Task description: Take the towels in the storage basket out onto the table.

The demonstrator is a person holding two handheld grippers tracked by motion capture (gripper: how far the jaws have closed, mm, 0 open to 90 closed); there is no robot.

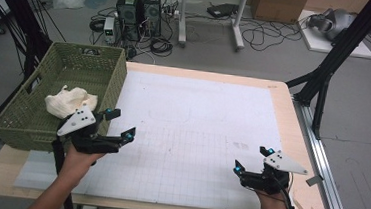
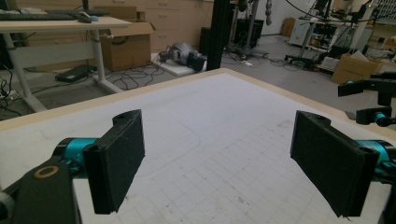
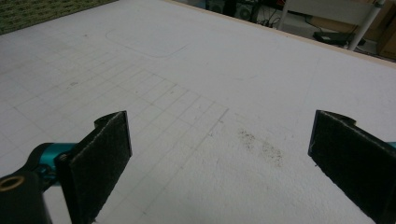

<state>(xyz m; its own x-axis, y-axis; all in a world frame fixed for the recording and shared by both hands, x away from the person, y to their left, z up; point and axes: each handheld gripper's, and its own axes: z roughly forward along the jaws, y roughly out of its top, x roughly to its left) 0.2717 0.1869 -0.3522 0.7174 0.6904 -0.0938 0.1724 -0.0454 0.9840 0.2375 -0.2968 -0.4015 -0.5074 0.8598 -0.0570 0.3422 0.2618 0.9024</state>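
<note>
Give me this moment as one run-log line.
left gripper: open, holding nothing, beside green basket | right gripper: open, holding nothing, over white mat | cream cloth: in basket

basket [image 1: 38, 103]: woven wicker-like weave, olive green, matt and rough, at about 9 o'clock on the table
cloth [image 1: 69, 100]: soft cream fabric, crumpled, matt, lying in the basket
mat [image 1: 197, 125]: white sheet with faint printed grid, matt, scuffed with dark specks
table [image 1: 286, 105]: light wood edge, smooth
left gripper [image 1: 120, 124]: black plastic, teal metal-looking joints; pads [image 2: 119, 163] dark, felt-like, rough
right gripper [image 1: 252, 159]: same black plastic, grey plate, fuzzy dark pads [image 3: 100, 158]
</note>
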